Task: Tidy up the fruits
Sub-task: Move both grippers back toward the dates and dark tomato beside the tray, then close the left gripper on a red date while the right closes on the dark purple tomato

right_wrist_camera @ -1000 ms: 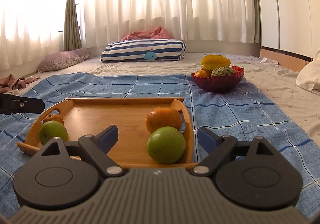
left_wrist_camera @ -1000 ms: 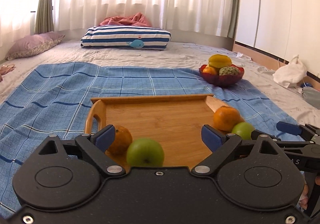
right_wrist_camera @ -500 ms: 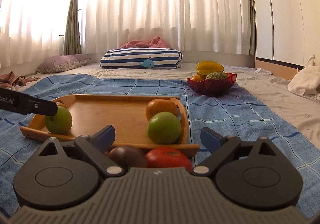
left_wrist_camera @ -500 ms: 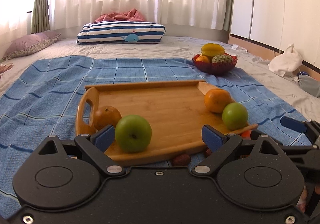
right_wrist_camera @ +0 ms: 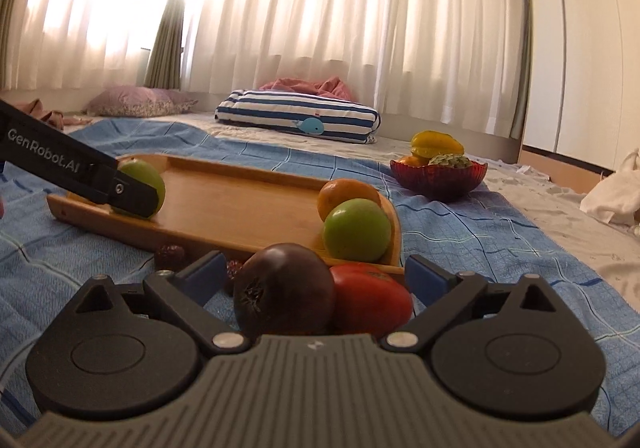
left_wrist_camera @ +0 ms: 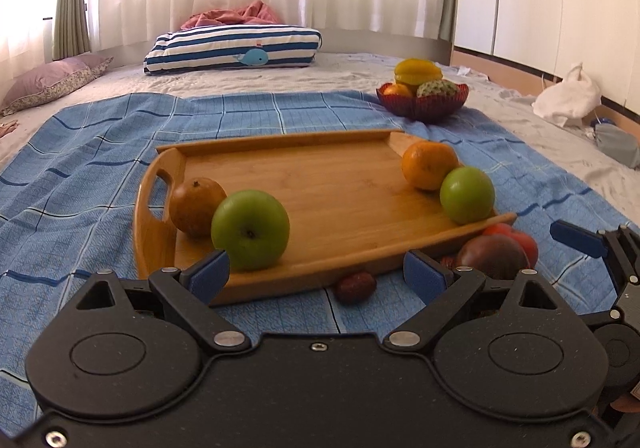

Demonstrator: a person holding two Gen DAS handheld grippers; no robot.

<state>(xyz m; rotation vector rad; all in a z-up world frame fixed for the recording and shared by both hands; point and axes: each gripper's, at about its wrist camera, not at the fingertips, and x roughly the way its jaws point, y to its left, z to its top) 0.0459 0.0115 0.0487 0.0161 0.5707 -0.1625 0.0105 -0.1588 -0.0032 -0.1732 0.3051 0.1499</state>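
Note:
A wooden tray (left_wrist_camera: 320, 199) lies on the blue checked cloth. On its left end sit a green apple (left_wrist_camera: 250, 224) and a brown fruit (left_wrist_camera: 196, 205); at its right end sit an orange (left_wrist_camera: 430, 165) and a second green apple (left_wrist_camera: 466, 195). My left gripper (left_wrist_camera: 316, 272) is open before the tray's near edge, over a small red date (left_wrist_camera: 355, 286). The jaws of my right gripper (right_wrist_camera: 316, 274) are opening. Between them on the cloth lie a dark purple fruit (right_wrist_camera: 284, 294) and a red tomato (right_wrist_camera: 370, 298), clear of the blue pads (right_wrist_camera: 206, 274).
A red bowl (left_wrist_camera: 422, 99) with a yellow starfruit and other fruit stands beyond the tray at the right. A striped pillow (left_wrist_camera: 236, 49) lies at the back by the curtains. A white bag (left_wrist_camera: 568, 99) sits far right. The left gripper's arm (right_wrist_camera: 80, 171) crosses the tray's left end.
Both grippers have drawn back and sunk, bringing the tray's near edge, the date, the purple fruit and the tomato into view. The right view has rolled, and its fingers stand a little wider.

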